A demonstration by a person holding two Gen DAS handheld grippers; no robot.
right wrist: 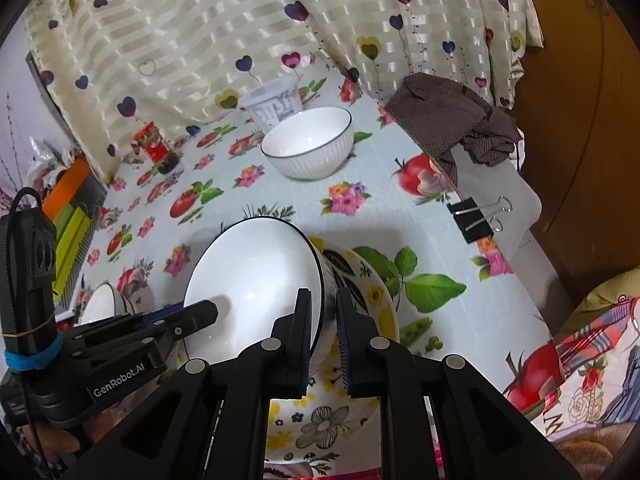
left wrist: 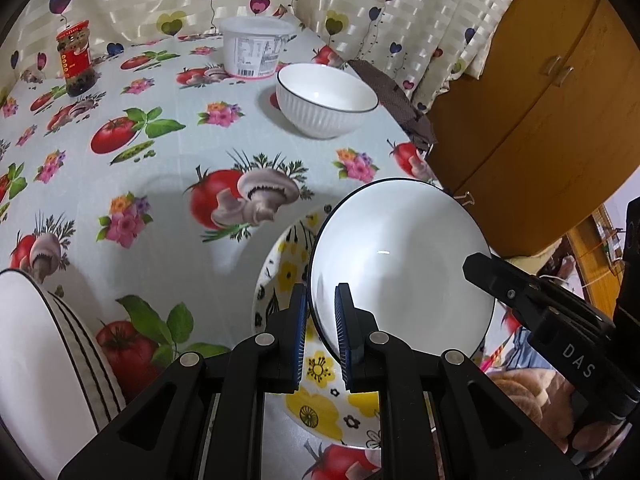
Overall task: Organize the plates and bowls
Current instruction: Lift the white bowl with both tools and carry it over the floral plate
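Observation:
A white bowl (left wrist: 400, 264) with a thin dark rim hangs tilted just above a plate with yellow and black flowers (left wrist: 316, 364). Both grippers hold it. My left gripper (left wrist: 322, 292) is shut on the bowl's left rim. From the right, my right gripper (left wrist: 480, 270) reaches the opposite rim. In the right wrist view the same bowl (right wrist: 256, 292) has its right wall pinched by my right gripper (right wrist: 324, 296), the left gripper (right wrist: 206, 312) bites the near left rim, and the flowered plate (right wrist: 376, 300) lies below.
A second white ribbed bowl (left wrist: 326, 100) stands farther back, with a white tub (left wrist: 256, 46) behind it and a red jar (left wrist: 76, 58) at the far left. A striped bowl (left wrist: 40, 340) sits near left. A binder clip (right wrist: 470, 216) and brown cloth (right wrist: 452, 120) mark the right table edge.

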